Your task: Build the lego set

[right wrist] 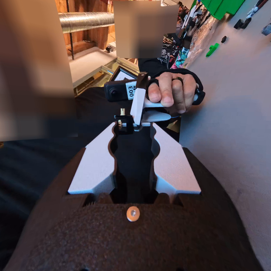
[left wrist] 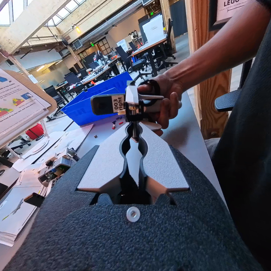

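- Our left hand-held gripper (left wrist: 134, 127) has its white wavy-edged fingers pressed together on the thin grey metal-coloured axle (left wrist: 134, 131) of a small lego assembly, held up above the grey surface (left wrist: 176, 139).
- At the far end of that axle, just beyond the left fingertips, sits a small black lego frame (left wrist: 134, 114) with a tan pin (left wrist: 121, 112) sticking out of it.
- Our right hand-held gripper (right wrist: 134, 126) is spread wide. In its own view the black frame sits between the tips, close against the left-side one; we cannot tell whether they touch.
- We see the right hand (left wrist: 168, 102) wrapped round its handle, facing the left hand-held gripper from the far side of the assembly. The left hand (right wrist: 173, 90), with a dark ring, does the same opposite.
- Beyond the left hand-held gripper and off to its left stands a blue plastic bin (left wrist: 93, 102). A few small red and blue loose lego pieces (left wrist: 115, 124) lie on the surface just in front of the bin.
- Left of the left hand-held gripper, nearer to us, lies a partly built grey lego model (left wrist: 58, 165). A printed instruction booklet (left wrist: 14, 212) lies nearer still.
- Far to the upper right of the right hand-held gripper, a bright green lego piece (right wrist: 212, 49) rests on the surface.
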The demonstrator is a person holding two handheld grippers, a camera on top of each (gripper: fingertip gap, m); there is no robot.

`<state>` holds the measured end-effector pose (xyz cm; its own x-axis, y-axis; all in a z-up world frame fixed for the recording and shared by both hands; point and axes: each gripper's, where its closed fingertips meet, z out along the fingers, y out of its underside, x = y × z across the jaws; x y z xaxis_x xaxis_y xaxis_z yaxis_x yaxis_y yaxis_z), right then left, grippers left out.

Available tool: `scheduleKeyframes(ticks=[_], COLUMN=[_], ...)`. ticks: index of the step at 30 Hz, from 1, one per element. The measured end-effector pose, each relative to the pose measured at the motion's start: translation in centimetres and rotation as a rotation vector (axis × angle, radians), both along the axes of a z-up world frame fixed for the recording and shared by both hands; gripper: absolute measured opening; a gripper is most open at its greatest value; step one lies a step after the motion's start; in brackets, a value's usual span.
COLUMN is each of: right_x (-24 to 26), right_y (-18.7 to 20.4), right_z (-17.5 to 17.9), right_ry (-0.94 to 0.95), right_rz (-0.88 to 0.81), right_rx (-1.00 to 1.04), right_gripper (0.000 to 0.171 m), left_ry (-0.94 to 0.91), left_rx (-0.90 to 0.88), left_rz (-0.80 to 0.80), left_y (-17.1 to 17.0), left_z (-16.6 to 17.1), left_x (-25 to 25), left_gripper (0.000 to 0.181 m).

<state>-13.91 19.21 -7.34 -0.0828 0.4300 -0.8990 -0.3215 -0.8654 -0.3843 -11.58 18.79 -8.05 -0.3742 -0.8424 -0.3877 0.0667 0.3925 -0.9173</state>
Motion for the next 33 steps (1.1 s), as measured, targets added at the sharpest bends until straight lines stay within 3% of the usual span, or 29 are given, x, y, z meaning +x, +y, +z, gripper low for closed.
scheduleKeyframes(ticks=[12, 16, 18, 21, 26, 30, 33], right_x=[0.1, 0.3, 1.4, 3.7, 3.3, 2.3, 2.7], right_y=[-0.3, 0.4, 1.2, 2.1, 1.4, 1.5, 1.7], right_z=[-0.5, -1.4, -1.3, -0.8, -3.2, -4.2, -4.8], right_ry=[0.136, 0.042, -0.037, -0.257, -0.957, -1.378, -1.530], right_rz=[-0.004, -0.067, -0.154, -0.353, -0.535, -0.523, -0.471], right_rx=[-0.046, -0.040, 0.004, 0.132, 0.435, 0.623, 0.668], right_gripper=[0.041, 0.042, 0.058, 0.053, 0.061, 0.048, 0.040], left_ry=[0.093, 0.175, 0.237, 0.340, 0.524, 0.683, 0.735], left_rx=[-0.026, -0.089, -0.161, -0.338, -0.627, -0.687, -0.702], left_rz=[-0.019, 0.008, 0.041, 0.102, 0.157, 0.139, 0.088], left_y=[-0.2, 0.2, 0.7, 1.7, 2.8, 2.3, 1.6], left_z=[-0.7, -1.6, -2.3, -3.5, -4.9, -6.1, -6.0], left_x=[0.1, 0.3, 0.4, 0.6, 0.8, 0.4, 0.1], left_gripper=[0.000, 0.001, 0.001, 0.001, 0.001, 0.001, 0.001])
